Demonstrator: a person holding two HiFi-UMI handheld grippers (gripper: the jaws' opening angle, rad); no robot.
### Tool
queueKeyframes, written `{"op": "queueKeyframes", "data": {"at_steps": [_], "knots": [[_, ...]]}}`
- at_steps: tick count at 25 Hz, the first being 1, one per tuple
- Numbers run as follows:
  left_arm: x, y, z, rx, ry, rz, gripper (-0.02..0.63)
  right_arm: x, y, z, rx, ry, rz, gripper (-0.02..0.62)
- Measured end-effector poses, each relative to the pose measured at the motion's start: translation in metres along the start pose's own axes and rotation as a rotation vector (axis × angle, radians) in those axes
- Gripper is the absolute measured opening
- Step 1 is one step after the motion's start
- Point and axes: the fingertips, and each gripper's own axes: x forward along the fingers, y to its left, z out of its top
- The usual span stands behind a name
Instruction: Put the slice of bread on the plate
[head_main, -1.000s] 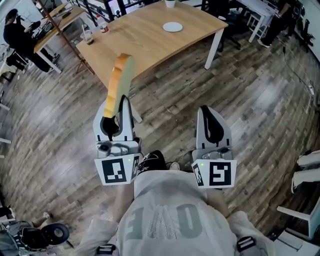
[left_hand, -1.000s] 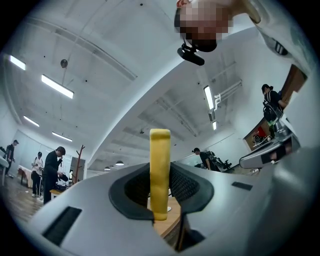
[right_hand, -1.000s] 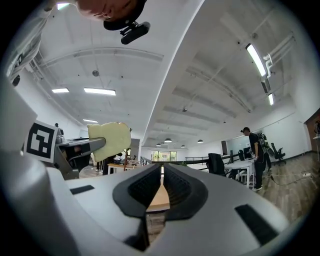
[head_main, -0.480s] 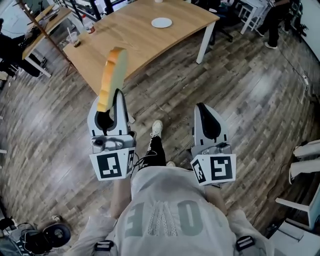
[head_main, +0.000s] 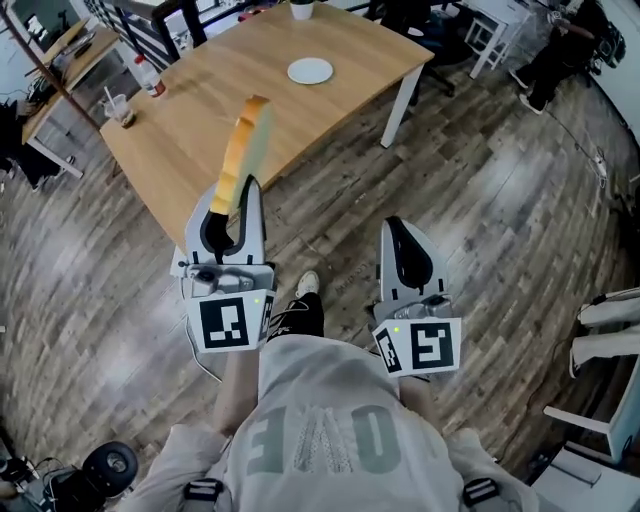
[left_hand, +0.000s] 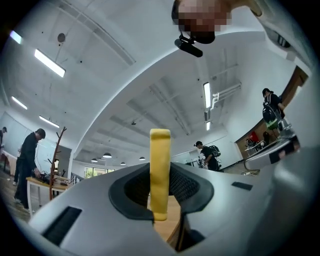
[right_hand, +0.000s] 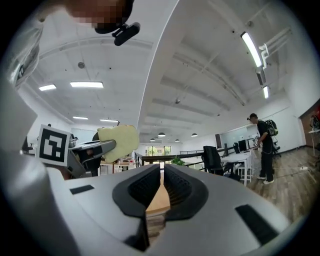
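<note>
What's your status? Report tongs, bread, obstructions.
Left tongs shut on upright golden-crusted bread slice. Right tongs shut, empty. Round white plate on light wooden table ahead, no obstruction seen.

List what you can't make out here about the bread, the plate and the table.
- Bread slice: lower end hidden inside the left tool, head view.
- Plate: absent from both gripper views, blocked by the left tool and right tool themselves.
- White cup: cut off by the head view's top edge.
- Bottle: label too small to read, head view.

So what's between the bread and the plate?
Just bare wooden table. In the head view, nothing sits on the stretch of tabletop between the bread and the plate.
</note>
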Motion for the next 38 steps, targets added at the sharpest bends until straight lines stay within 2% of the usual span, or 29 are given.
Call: {"op": "queueKeyframes", "data": {"at_steps": [6,16,20,24,27,33,35,38], "knots": [[0.067,0.031,-0.031,-0.029,0.079,-0.023,0.092,0.090,-0.006,0.017,-0.155,-0.001,-0.028,0.031],[0.142,0.105,-0.083,-0.094,0.065,0.025,0.092,0.203,-0.004,0.005,-0.159,0.034,0.019,0.031],[0.159,0.115,-0.096,-0.102,0.073,0.028,0.092,0.224,-0.005,-0.005,-0.150,0.067,0.037,0.031],[0.182,0.113,-0.119,-0.107,0.126,0.016,0.092,0.246,-0.016,-0.014,-0.132,0.091,0.041,0.032],[0.202,0.112,-0.130,-0.093,0.142,0.017,0.092,0.273,-0.031,-0.026,-0.111,0.110,0.058,0.031],[0.259,0.119,-0.153,-0.047,0.165,0.100,0.092,0.341,-0.072,-0.032,-0.067,0.084,0.095,0.032],[0.288,0.124,-0.160,-0.027,0.175,0.131,0.092,0.370,-0.086,-0.028,-0.057,0.071,0.135,0.032],[0.333,0.120,-0.170,0.016,0.204,0.139,0.092,0.405,-0.108,-0.016,-0.044,0.034,0.219,0.032]]}}
